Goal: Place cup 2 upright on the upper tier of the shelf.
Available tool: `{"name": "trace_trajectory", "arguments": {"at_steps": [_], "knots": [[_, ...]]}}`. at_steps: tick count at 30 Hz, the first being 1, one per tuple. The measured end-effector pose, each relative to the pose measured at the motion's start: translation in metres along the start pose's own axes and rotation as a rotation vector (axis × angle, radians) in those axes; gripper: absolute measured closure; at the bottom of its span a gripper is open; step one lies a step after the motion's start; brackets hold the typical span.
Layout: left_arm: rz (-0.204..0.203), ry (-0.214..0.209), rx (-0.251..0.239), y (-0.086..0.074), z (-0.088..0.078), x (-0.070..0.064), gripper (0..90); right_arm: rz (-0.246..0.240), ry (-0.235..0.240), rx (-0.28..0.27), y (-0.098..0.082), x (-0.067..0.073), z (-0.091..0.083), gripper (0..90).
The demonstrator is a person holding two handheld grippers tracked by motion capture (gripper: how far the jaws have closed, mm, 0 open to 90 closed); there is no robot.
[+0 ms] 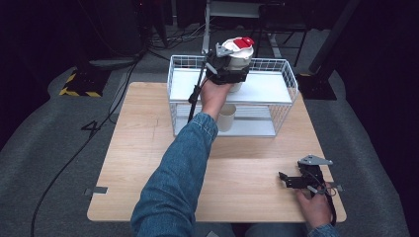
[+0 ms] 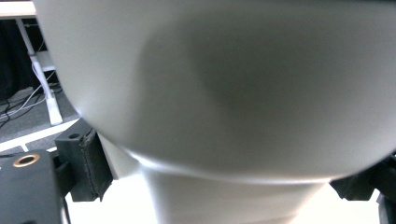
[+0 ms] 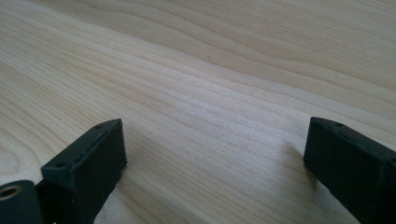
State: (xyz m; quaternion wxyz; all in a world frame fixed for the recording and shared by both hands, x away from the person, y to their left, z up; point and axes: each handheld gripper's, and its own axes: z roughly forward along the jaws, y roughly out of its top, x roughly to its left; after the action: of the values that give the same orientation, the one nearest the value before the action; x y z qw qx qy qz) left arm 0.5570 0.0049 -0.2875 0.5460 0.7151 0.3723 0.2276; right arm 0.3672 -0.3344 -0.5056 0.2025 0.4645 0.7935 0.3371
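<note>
A white cup (image 1: pixel 240 58) with a red-and-white lid sits upright between the jaws of my left gripper (image 1: pixel 232 69), just above the top shelf of a white wire rack (image 1: pixel 276 89). In the left gripper view the cup (image 2: pixel 224 93) looms very close, and the black pads (image 2: pixel 91 163) press on its narrower lower part. A second, beige cup (image 1: pixel 227 117) stands on the rack's lower shelf. My right gripper (image 1: pixel 289 180) rests on the wooden table (image 1: pixel 148 163) at the near right. Its jaws stand open over bare wood, as the right gripper view (image 3: pixel 215 158) shows.
The rack stands at the table's far edge, with wire walls round its top shelf. A black cable (image 1: pixel 195 96) hangs from the left gripper in front of the rack. Dark floor, cables and stands lie beyond the table.
</note>
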Motion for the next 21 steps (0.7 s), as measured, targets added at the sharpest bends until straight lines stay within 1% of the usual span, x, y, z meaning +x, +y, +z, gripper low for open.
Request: {"name": "trace_trajectory", "arguments": {"at_steps": [4, 5, 10, 11, 12, 13, 16, 17, 18, 20, 21], "knots": [[-0.005, 0.000, -0.001, -0.0006, -0.0006, -0.0004, 12.2, 0.003, 0.000, -0.001, 0.0000, 0.0001, 0.0001, 5.8], [-0.005, -0.002, -0.008, -0.0016, -0.0010, -0.0005, 12.1, 0.002, 0.000, -0.001, 0.0000, 0.0001, 0.0000, 5.8], [-0.008, -0.009, -0.007, -0.0025, -0.0017, 0.0006, 11.3, 0.000, -0.001, -0.001, 0.0000, 0.0000, 0.0001, 5.8], [-0.017, -0.009, -0.009, -0.0033, -0.0014, 0.0013, 10.3, 0.000, 0.000, 0.000, 0.0000, 0.0000, 0.0000, 5.8], [-0.017, -0.009, -0.009, -0.0033, -0.0014, 0.0013, 9.2, 0.000, 0.000, 0.000, 0.0000, 0.0000, 0.0000, 5.8], [-0.028, -0.005, -0.009, -0.0043, -0.0012, 0.0020, 8.0, 0.000, 0.000, 0.000, 0.0000, 0.0000, 0.0000, 5.8], [-0.036, -0.002, -0.014, -0.0050, -0.0015, 0.0026, 3.3, 0.000, 0.000, 0.000, 0.0000, 0.0000, 0.0000, 5.8], [-0.043, 0.000, -0.002, -0.0052, -0.0026, 0.0038, 1.7, 0.000, 0.000, 0.000, 0.0000, 0.0000, 0.0000, 5.8], [-0.043, 0.000, -0.002, -0.0052, -0.0026, 0.0038, 0.6, 0.000, 0.000, 0.000, 0.0000, 0.0000, 0.0000, 5.8], [-0.050, -0.003, -0.006, -0.0055, -0.0049, 0.0051, 0.1, 0.000, 0.000, 0.000, 0.0000, 0.0000, 0.0000, 5.8], [-0.046, -0.004, -0.007, -0.0057, -0.0081, 0.0050, 0.1, 0.000, 0.000, 0.000, 0.0000, 0.0000, 0.0000, 5.8]]}}
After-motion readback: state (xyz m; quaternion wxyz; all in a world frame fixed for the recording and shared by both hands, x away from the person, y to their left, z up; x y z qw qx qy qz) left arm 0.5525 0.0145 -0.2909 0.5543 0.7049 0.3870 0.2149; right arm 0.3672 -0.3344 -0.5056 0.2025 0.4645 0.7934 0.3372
